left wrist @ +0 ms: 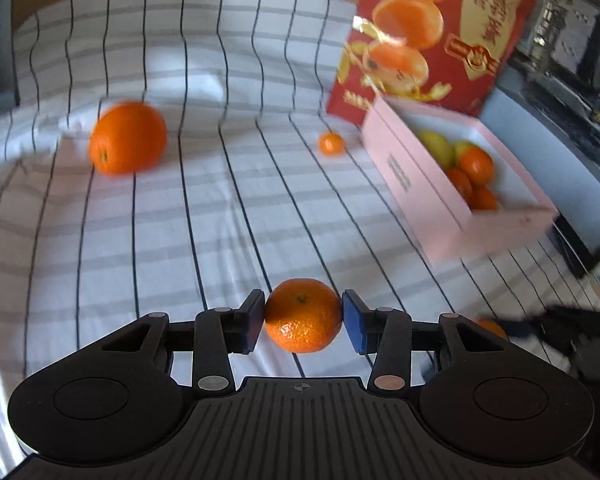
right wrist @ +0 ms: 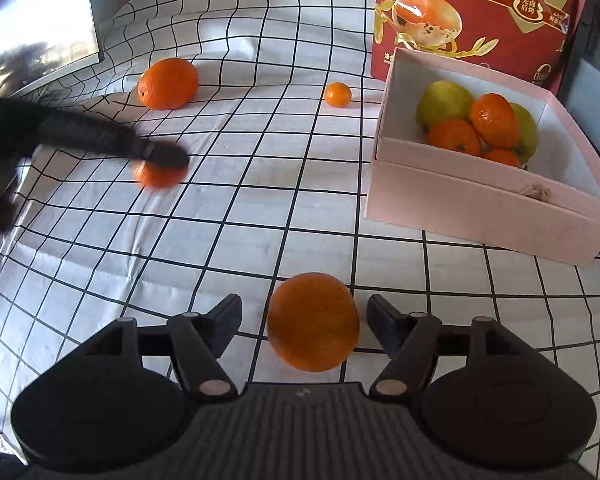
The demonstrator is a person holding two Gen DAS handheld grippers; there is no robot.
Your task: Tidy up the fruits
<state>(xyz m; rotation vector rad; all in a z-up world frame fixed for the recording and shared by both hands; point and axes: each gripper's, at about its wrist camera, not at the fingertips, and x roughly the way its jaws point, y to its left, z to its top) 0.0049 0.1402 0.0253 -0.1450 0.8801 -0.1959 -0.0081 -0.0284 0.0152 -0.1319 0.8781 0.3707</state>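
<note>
Fruits are part-sorted: pink box at the right already contains two green-yellow fruits and several small oranges.

Left tongs: clenched on a mandarin, blue pads touching both flanks; whether it is off the checked cloth cannot be told. Skin glossy, pebbled, shape slightly flattened, green stem scar on top.

Right tongs: released, jaws either side of a large orange with gaps showing; no contact yet. Skin matte, finely dimpled.

Loose on the table: big orange at far left, tiny mandarin near the red carton.

Step judged: pick-up phase, both hands. Next: carry the mandarin right, over the box rim; squeeze the right tongs gently, since round peel may roll. Cloth is wrinkled and soft.
</note>
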